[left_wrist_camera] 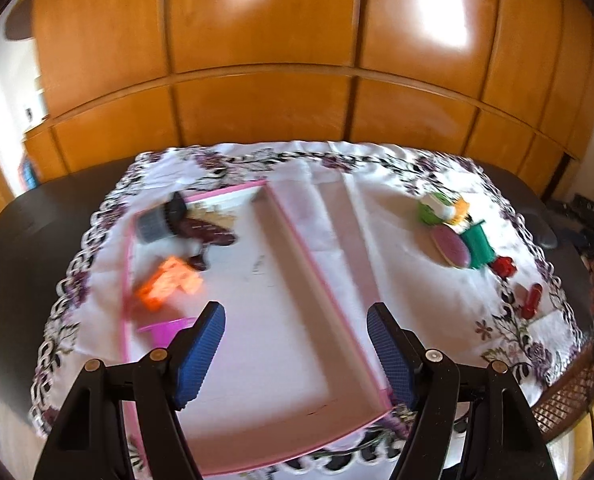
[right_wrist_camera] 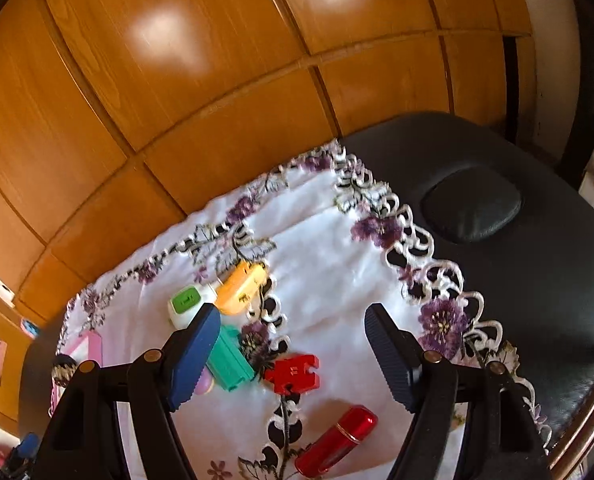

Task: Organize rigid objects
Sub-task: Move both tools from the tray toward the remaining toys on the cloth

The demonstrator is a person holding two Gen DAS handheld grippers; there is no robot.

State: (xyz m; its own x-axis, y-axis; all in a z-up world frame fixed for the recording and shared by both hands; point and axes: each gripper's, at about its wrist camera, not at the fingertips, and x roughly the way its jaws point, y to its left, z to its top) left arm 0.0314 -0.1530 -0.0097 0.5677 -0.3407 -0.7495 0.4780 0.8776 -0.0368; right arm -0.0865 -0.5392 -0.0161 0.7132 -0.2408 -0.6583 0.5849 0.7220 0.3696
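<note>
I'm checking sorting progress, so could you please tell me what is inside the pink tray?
Inside the pink tray: an orange block, a dark maroon piece, a grey ridged cap. The left gripper hides its near corners.

Glossy varnished wood panels (left_wrist_camera: 257, 40); embroidered cloth (right_wrist_camera: 337, 272) with lace edging; shiny red plastic tube (right_wrist_camera: 337, 446); ribbed blue pads (left_wrist_camera: 201, 356).

One pink-rimmed box (left_wrist_camera: 281, 216) on the embroidered cloth (left_wrist_camera: 377, 208). Inside it, far-left: 1 grey ribbed cup-like thing (left_wrist_camera: 153, 224), 1 dark maroon item (left_wrist_camera: 209, 232), 1 orange block (left_wrist_camera: 169, 284), 1 magenta piece (left_wrist_camera: 165, 328) nearer, partly hidden.

Right of the box, loose on the cloth: 1 green-and-white cube (right_wrist_camera: 185, 304), 1 orange case (right_wrist_camera: 241, 288), 1 teal block (right_wrist_camera: 229, 360), 1 purple oval (left_wrist_camera: 451, 246), 1 red notched block (right_wrist_camera: 293, 372), 1 red metallic tube (right_wrist_camera: 337, 440).

So approx. 4 things boxed, 6 out.
</note>
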